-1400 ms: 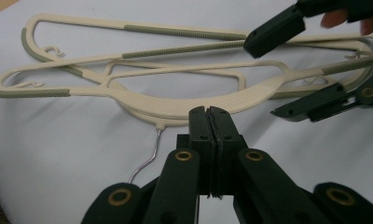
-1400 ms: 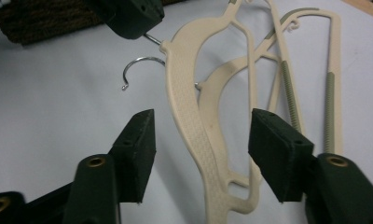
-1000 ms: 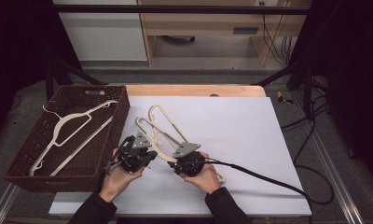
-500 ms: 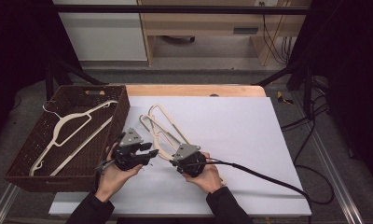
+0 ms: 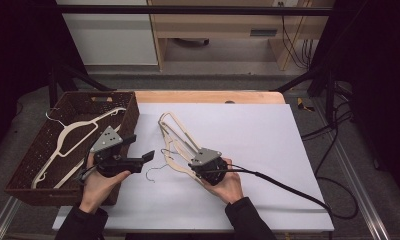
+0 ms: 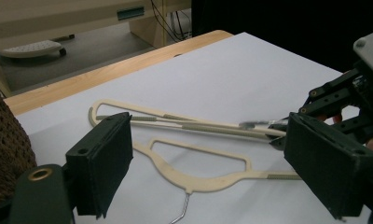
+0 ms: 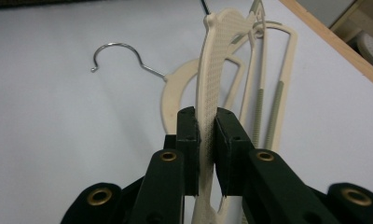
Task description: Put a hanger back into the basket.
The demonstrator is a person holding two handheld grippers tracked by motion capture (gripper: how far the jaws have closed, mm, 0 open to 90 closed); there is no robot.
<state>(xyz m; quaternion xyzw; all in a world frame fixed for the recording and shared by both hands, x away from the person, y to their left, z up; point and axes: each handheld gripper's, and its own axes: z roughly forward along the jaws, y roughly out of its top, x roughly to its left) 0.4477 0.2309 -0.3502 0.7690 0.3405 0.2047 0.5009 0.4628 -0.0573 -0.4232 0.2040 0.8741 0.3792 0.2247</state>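
Cream plastic hangers (image 5: 174, 134) lie overlapped on the white table sheet. My right gripper (image 5: 202, 165) is shut on one hanger (image 7: 212, 60), and its jaws have just been closing on that hanger's arm. The arm stands on edge between the pads. Beside it a second hanger (image 7: 175, 88) with a wire hook (image 7: 117, 51) lies flat. My left gripper (image 5: 140, 147) hovers to the left of the pile, by the basket's corner. Its jaws have just been opening and now stand wide apart. In the left gripper view, the left gripper (image 6: 212, 135) grips nothing and the flat hanger (image 6: 198, 179) lies on the sheet below.
A brown wicker basket (image 5: 133, 107) with more cream hangers (image 5: 78, 132) stands at the table's left edge. The white sheet (image 5: 253, 135) stretches to the right. The right gripper's black cable (image 5: 288, 187) trails off to the front right. A wooden strip (image 5: 208, 96) borders the far side.
The left gripper has opened its jaws and drawn back to the left and slightly up, away from the hanger pile toward the basket. The right gripper stays in place, clamped on its hanger.
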